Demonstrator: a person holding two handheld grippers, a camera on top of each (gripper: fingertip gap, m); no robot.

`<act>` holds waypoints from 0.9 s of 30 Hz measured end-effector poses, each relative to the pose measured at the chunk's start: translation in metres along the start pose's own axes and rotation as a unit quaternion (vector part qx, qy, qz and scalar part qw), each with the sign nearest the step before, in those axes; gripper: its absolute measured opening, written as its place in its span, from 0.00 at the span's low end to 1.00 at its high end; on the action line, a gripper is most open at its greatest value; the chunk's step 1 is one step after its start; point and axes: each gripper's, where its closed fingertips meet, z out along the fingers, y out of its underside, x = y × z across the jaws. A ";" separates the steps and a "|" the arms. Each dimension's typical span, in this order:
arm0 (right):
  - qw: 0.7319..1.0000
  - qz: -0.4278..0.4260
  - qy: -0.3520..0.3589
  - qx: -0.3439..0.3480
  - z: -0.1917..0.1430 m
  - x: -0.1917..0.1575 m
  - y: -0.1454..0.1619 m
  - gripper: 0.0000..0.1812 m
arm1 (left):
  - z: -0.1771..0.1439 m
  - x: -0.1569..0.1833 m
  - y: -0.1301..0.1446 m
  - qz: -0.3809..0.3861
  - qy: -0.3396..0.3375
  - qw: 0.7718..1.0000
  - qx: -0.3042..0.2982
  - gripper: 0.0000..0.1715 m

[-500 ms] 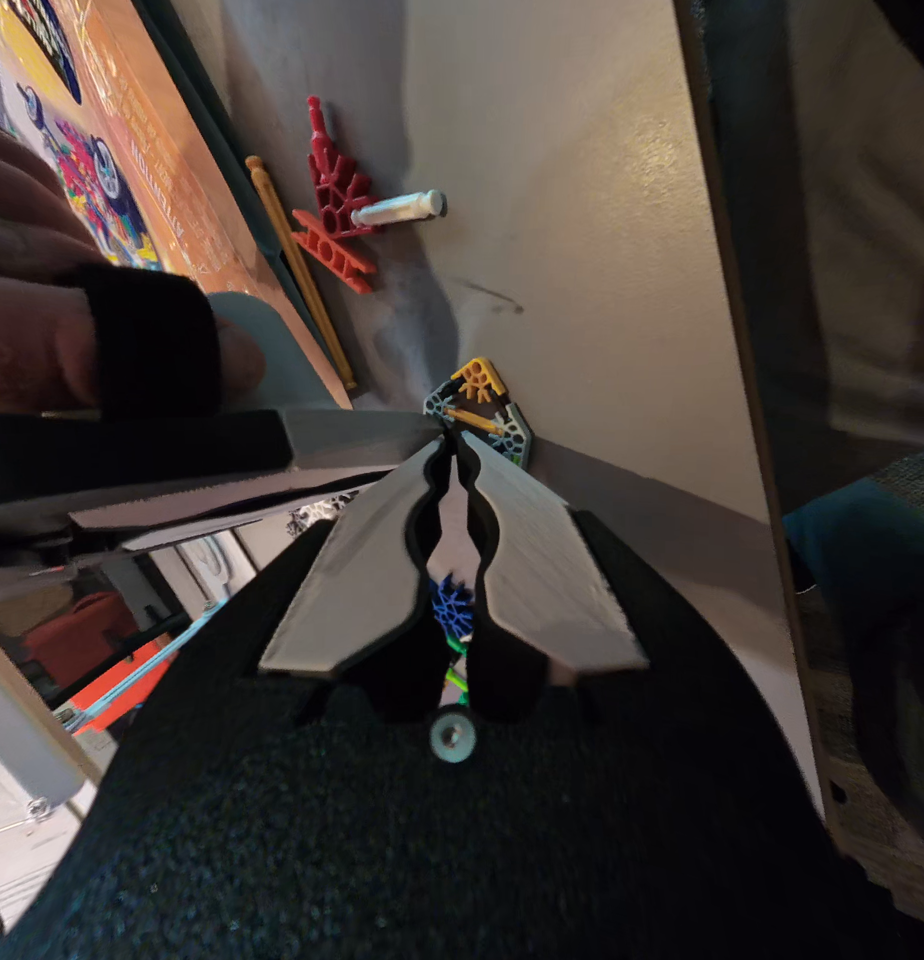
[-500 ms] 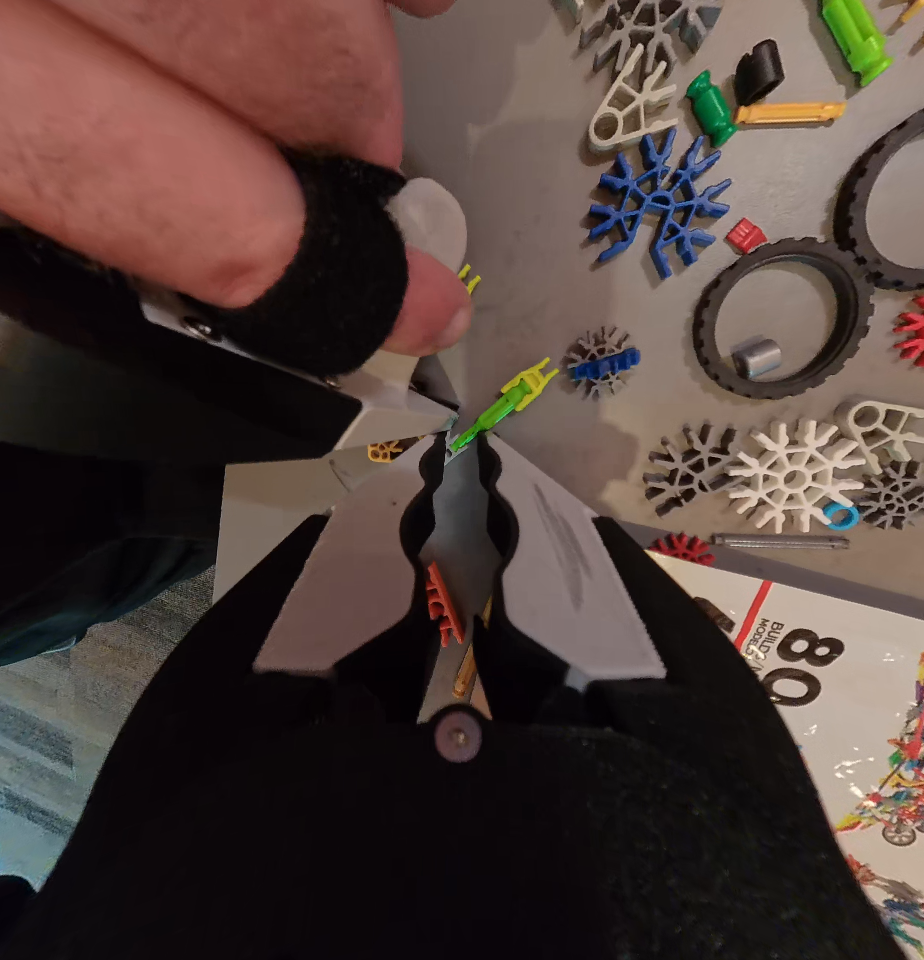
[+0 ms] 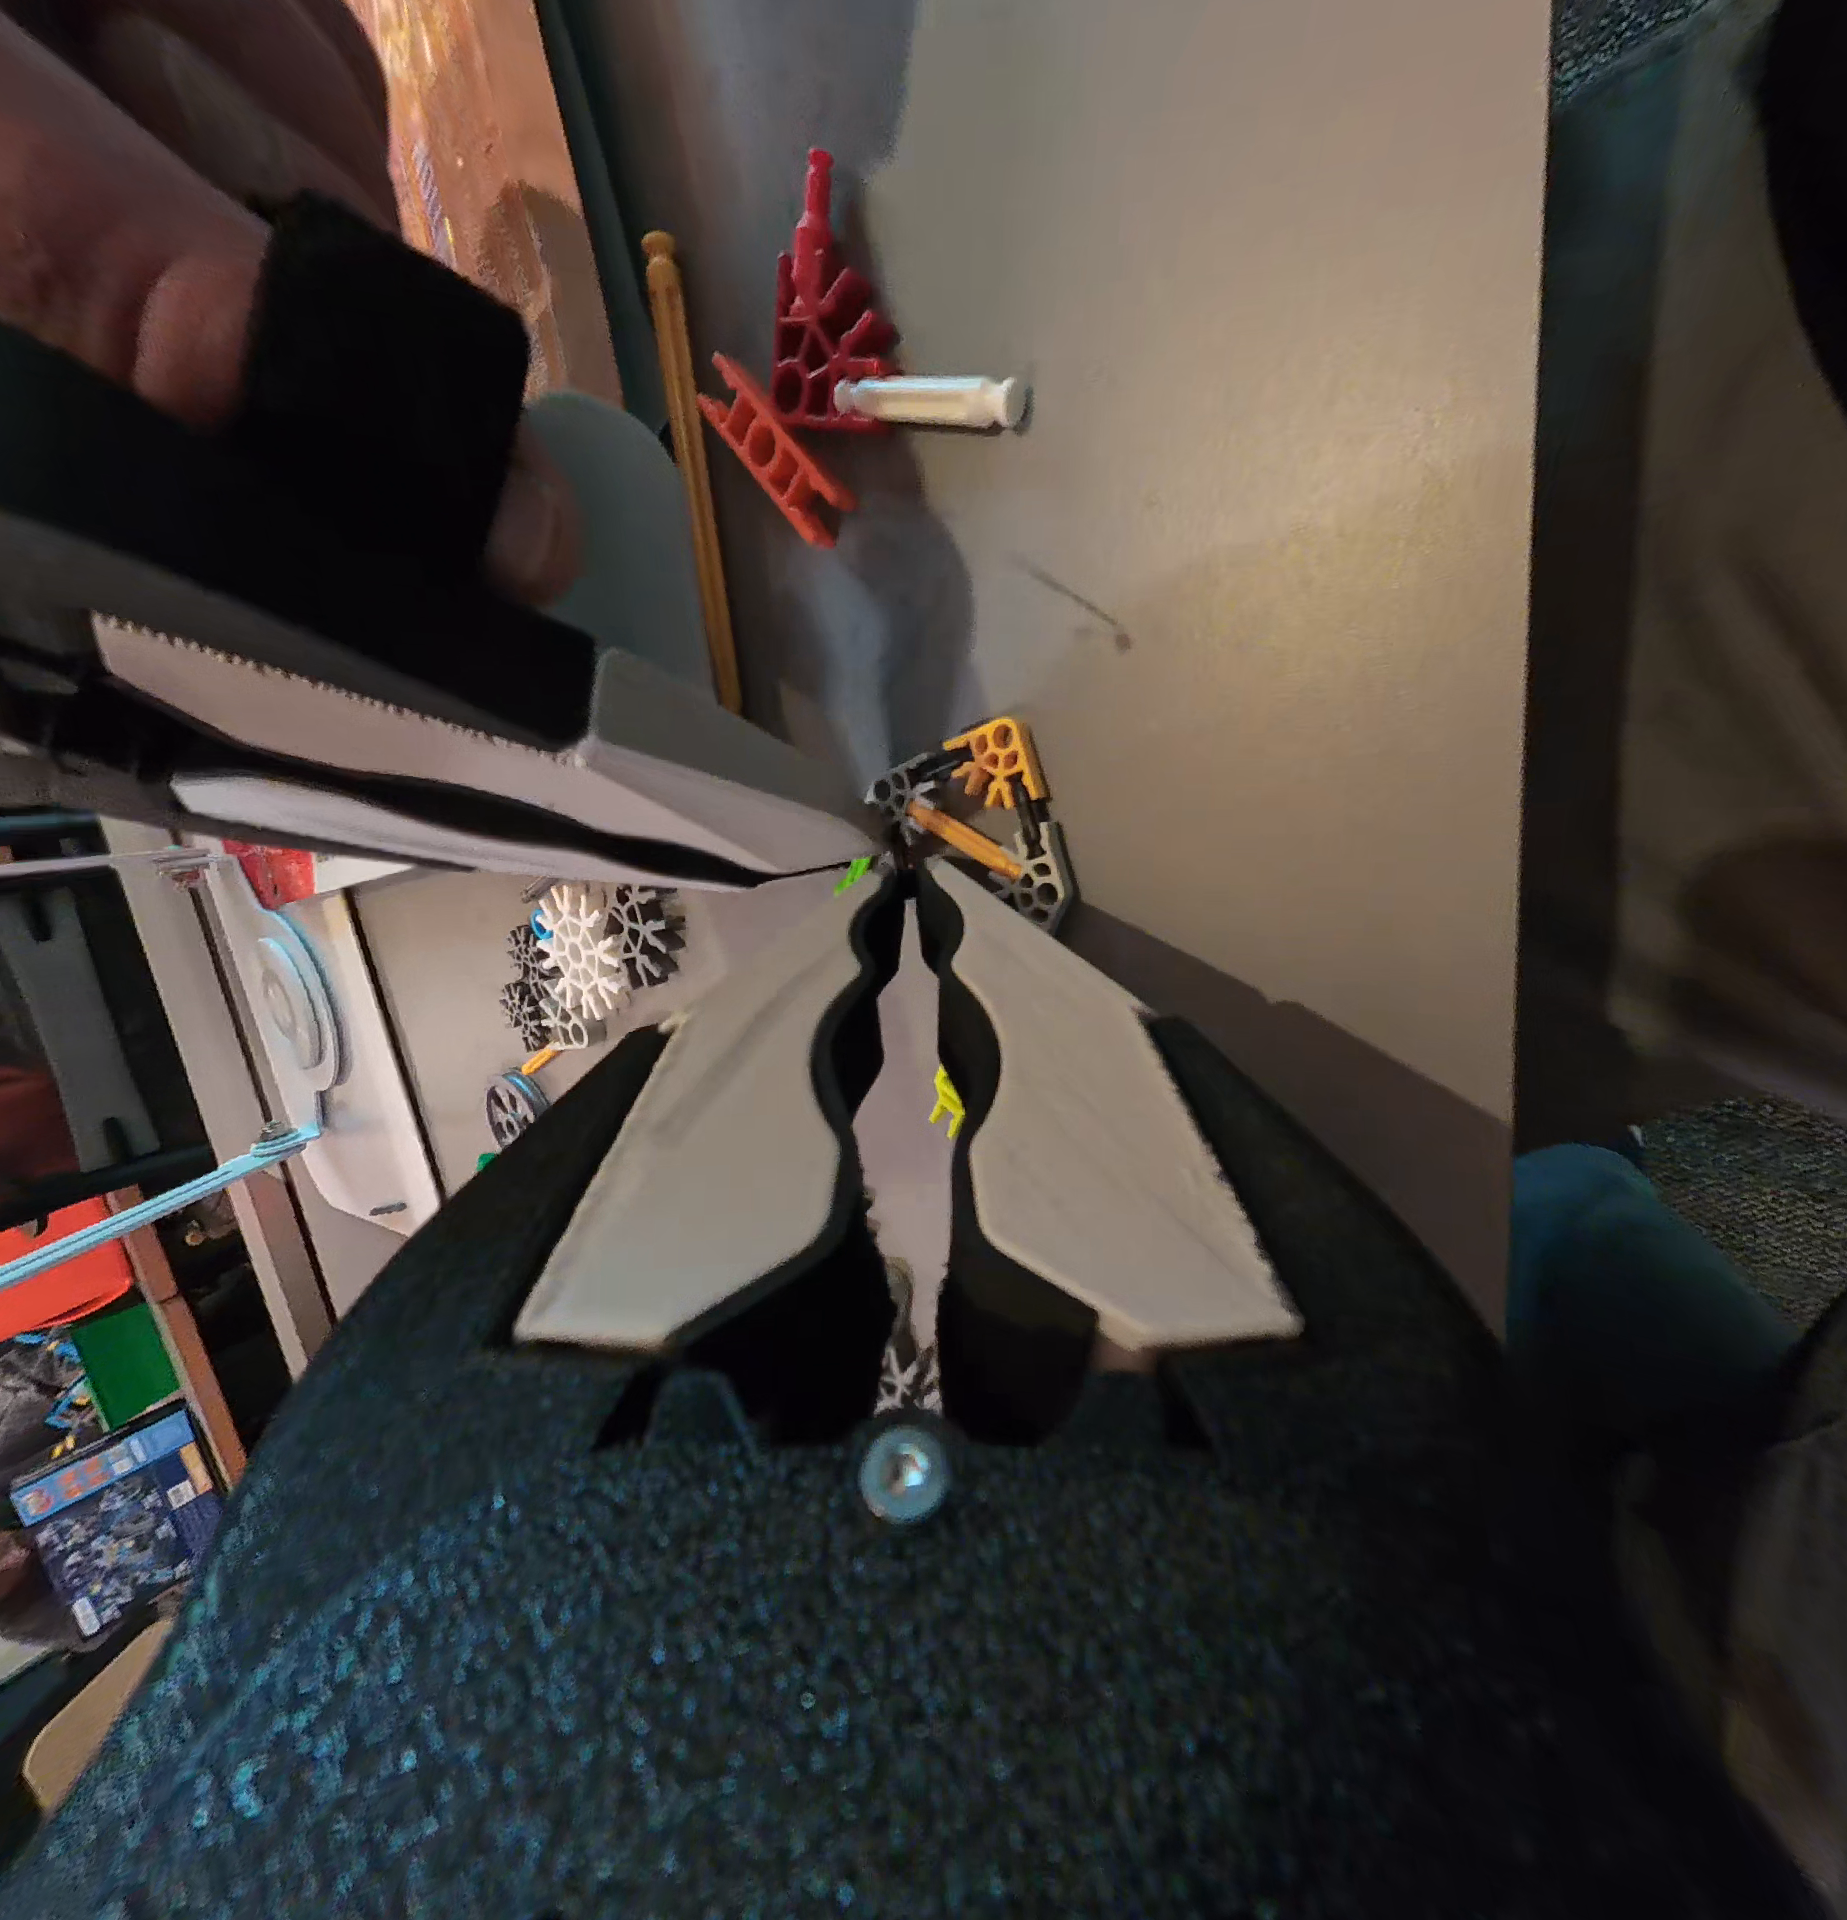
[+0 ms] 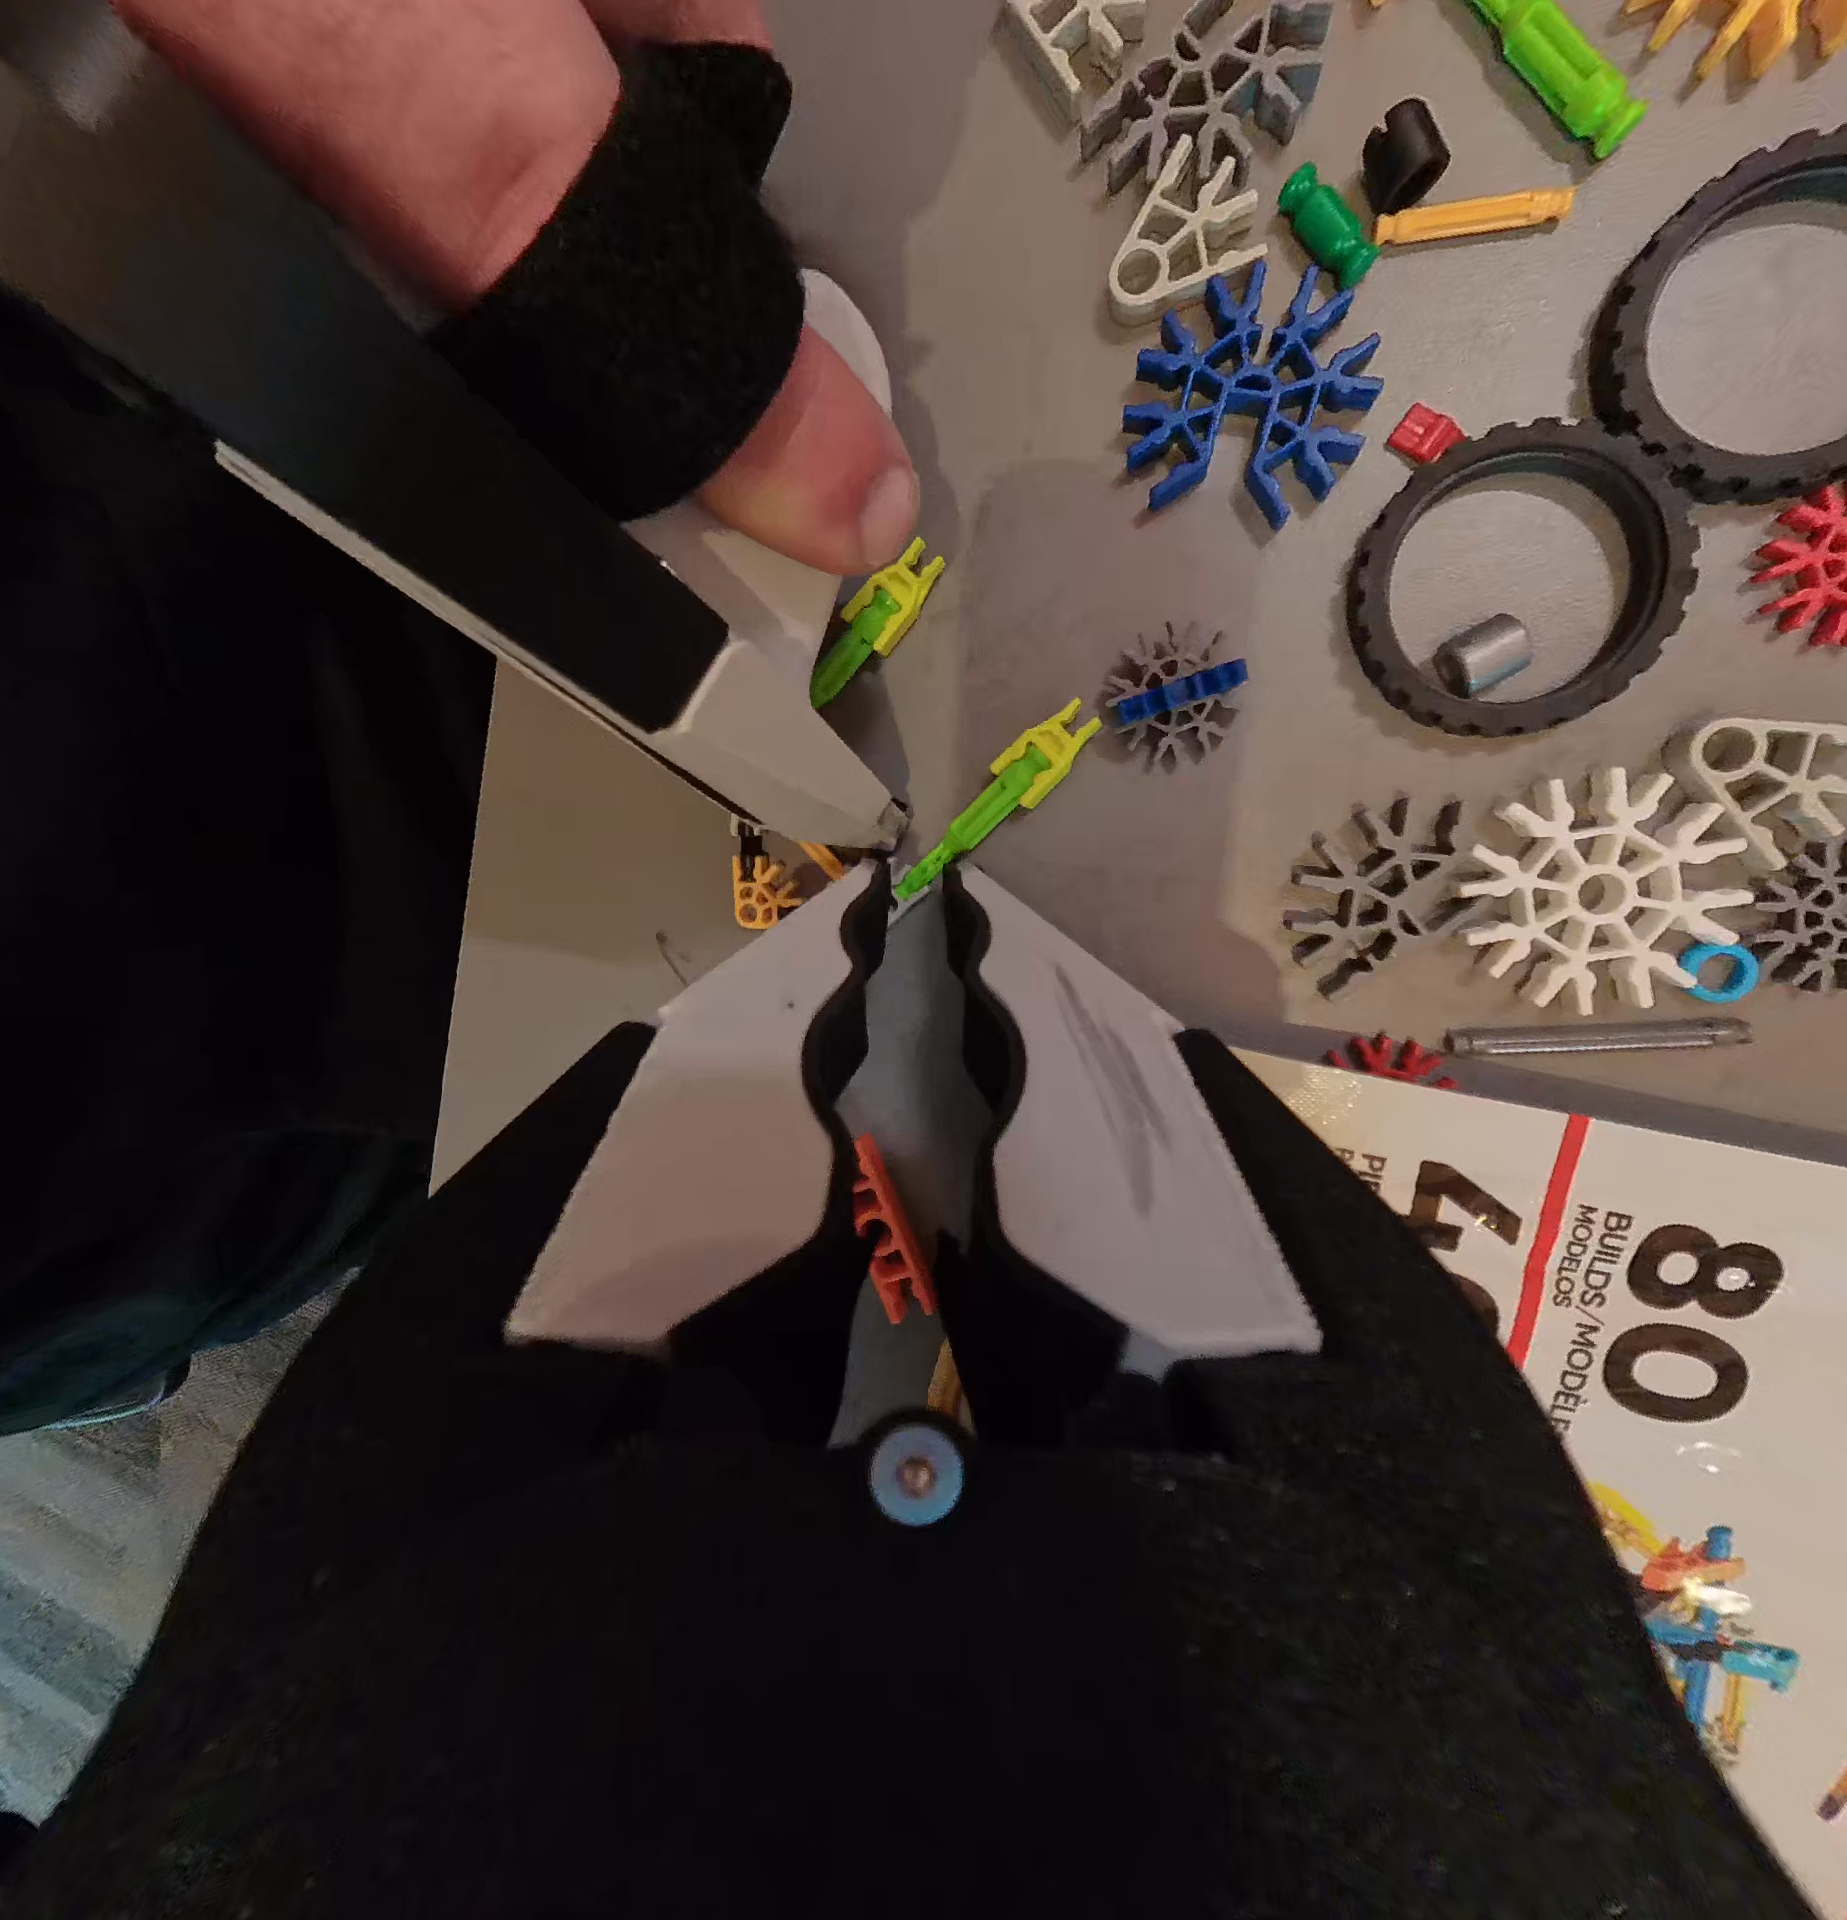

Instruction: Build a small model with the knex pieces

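In the left wrist view my left gripper is shut on a small frame of grey and yellow connectors with an orange rod, held over the grey table. My right gripper comes in from the left, its tips touching the frame. In the right wrist view my right gripper is shut on the end of a green rod with a yellow-green clip. The left gripper meets it from the upper left with the yellow connector below it. A second green rod lies nearby.
Loose parts lie on the table: a blue snowflake connector, black tyres, a white snowflake connector. A printed booklet lies at lower right. Red connectors with a white rod lie beyond. The table edge runs down the right. Only a small space, under 4 cm, lies between the two pairs of fingers.
Both grippers have tilted and shifted a little while staying tip to tip. In the right wrist view the left gripper has lifted aside, uncovering the second green rod.
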 end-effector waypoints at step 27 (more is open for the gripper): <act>0.998 -0.025 0.057 0.028 -0.011 -0.004 0.000 0.11 | -0.037 0.003 0.035 -0.243 0.020 0.967 0.076 0.12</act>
